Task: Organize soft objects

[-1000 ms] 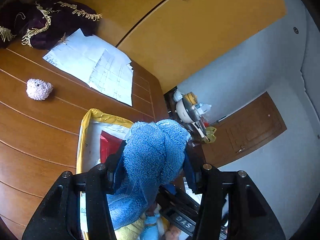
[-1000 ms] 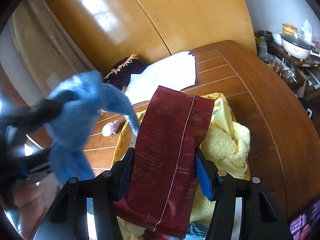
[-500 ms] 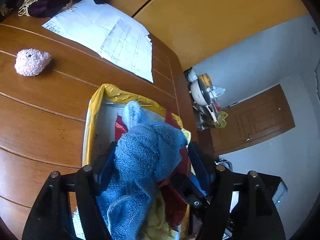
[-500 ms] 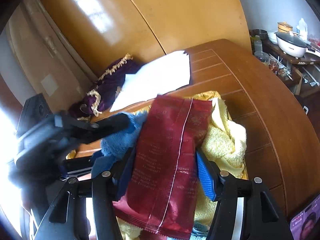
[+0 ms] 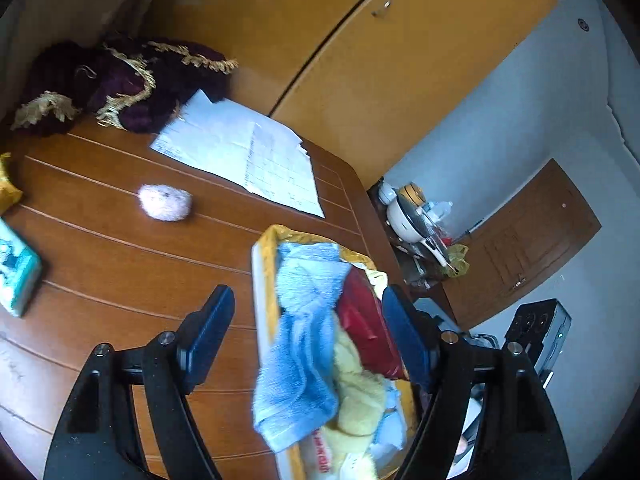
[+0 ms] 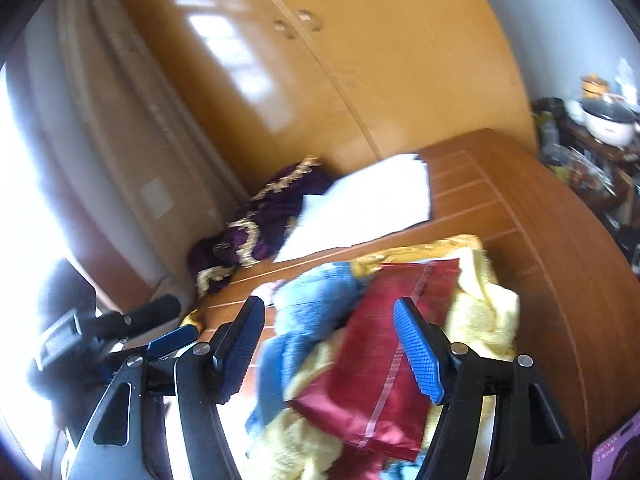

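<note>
Both the left gripper and right gripper have just spread wide, leaving the blue towel and red packet dropped in the yellow-rimmed bin, so both look stowed.

A light blue towel is lying beside a dark red packet and a pale yellow cloth in a yellow-rimmed box; a pink fluffy ball is showing against the brown striped table; gold trim is edging a purple cloth at the far edge; blue pads are lining the black left gripper
</note>
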A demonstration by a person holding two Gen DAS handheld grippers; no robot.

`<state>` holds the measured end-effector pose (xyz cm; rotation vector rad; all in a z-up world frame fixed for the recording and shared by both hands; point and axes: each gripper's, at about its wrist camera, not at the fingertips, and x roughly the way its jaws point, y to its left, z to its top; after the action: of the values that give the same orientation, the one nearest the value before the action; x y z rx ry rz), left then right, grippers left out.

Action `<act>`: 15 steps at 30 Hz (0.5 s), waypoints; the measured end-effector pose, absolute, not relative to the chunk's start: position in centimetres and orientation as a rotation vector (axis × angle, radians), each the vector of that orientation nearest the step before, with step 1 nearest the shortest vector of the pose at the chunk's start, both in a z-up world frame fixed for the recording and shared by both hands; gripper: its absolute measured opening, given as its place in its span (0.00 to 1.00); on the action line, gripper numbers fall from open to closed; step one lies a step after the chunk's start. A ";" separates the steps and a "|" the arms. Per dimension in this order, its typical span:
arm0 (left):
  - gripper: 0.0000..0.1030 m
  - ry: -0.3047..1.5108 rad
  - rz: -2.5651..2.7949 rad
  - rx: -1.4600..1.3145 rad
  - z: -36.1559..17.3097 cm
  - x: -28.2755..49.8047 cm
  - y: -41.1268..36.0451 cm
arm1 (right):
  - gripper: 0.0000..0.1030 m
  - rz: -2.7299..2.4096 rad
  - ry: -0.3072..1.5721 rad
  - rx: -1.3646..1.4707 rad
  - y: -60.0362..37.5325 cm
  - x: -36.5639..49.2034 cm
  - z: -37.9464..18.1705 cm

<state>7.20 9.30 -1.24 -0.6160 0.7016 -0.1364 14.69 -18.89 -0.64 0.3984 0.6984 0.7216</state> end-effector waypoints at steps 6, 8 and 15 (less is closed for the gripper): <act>0.74 0.588 0.113 -0.627 -4.6 0.9 14.8 | 0.69 0.839 0.706 0.396 -16.9 12.8 0.8; 0.74 0.604 0.148 -0.656 -5.7 -1.1 16.6 | 0.70 0.880 0.695 0.410 -15.9 11.5 1.7; 0.74 0.651 0.355 -0.531 -6.5 -5.4 20.7 | 0.71 1.073 0.791 0.385 -7.4 7.5 3.3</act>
<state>-5.36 20.74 -6.50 -0.5310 0.6506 0.3552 7.50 -7.40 3.31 0.3854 0.7909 1.0731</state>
